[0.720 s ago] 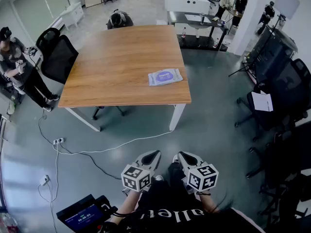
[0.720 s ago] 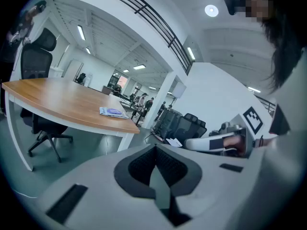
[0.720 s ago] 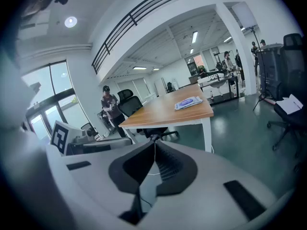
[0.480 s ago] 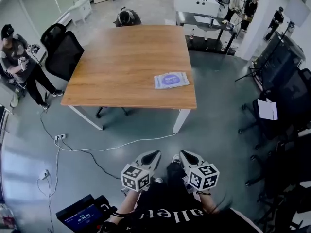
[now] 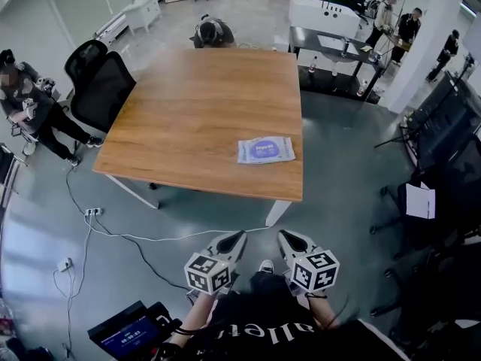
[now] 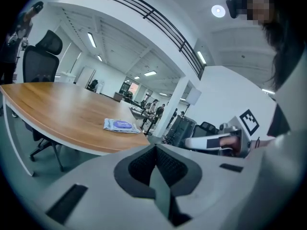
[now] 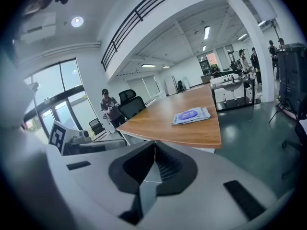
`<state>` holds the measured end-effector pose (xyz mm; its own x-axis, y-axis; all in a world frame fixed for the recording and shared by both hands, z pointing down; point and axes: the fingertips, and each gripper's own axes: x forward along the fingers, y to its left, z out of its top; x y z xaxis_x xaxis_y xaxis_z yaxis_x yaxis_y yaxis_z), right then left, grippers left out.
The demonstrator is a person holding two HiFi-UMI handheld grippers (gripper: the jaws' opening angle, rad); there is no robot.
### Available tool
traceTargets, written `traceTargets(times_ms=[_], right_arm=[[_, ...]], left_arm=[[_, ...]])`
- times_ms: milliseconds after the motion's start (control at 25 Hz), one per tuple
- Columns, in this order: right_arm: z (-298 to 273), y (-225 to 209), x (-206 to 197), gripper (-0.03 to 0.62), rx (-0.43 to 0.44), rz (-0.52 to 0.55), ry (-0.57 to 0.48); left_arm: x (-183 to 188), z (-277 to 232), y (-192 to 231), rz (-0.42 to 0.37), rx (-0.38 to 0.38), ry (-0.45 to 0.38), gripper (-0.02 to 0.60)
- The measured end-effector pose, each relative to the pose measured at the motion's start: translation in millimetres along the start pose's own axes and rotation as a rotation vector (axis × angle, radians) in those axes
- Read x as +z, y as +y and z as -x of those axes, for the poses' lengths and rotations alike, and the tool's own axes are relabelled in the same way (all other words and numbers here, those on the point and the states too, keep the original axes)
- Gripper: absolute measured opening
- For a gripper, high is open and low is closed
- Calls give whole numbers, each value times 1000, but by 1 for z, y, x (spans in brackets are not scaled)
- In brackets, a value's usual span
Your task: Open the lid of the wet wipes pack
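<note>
- We hold the left gripper (image 5: 239, 236) low in front of our body, over the grey floor (image 5: 331, 179) and well short of the table (image 5: 203, 104). In the left gripper view its jaws are pressed together with nothing between them.
- The right gripper (image 5: 283, 235) sits just beside it at the same height, the two apart from each other. Its jaws also meet along a thin seam and carry nothing.
- Both grippers tip slightly downward, their tips aimed toward the table's near edge.
- The wet wipes pack (image 5: 266, 150) lies flat on the wooden table near its near-right corner, close to the right edge and a little back from the near edge. Its purple oval label faces up. We cannot tell from here whether the lid is raised.
- Nothing touches the pack, and the rest of the tabletop is bare wood.
- Two black office chairs (image 5: 105, 89) stand at the table's left edge, with a seated person (image 5: 30, 107) beyond them.
- Another person (image 5: 213, 32) crouches at the far edge.
- A white cable (image 5: 150, 235) trails across the floor between us and the table.
</note>
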<state>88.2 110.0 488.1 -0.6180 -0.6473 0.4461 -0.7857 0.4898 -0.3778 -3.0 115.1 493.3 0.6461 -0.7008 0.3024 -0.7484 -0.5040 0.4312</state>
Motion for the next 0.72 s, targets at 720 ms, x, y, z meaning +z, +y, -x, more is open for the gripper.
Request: traceTargets(times_ms=[720], right_arm=[[-53, -84, 38, 14, 89, -43, 51]], left_arm=[[32, -94, 29, 7, 95, 42, 0]])
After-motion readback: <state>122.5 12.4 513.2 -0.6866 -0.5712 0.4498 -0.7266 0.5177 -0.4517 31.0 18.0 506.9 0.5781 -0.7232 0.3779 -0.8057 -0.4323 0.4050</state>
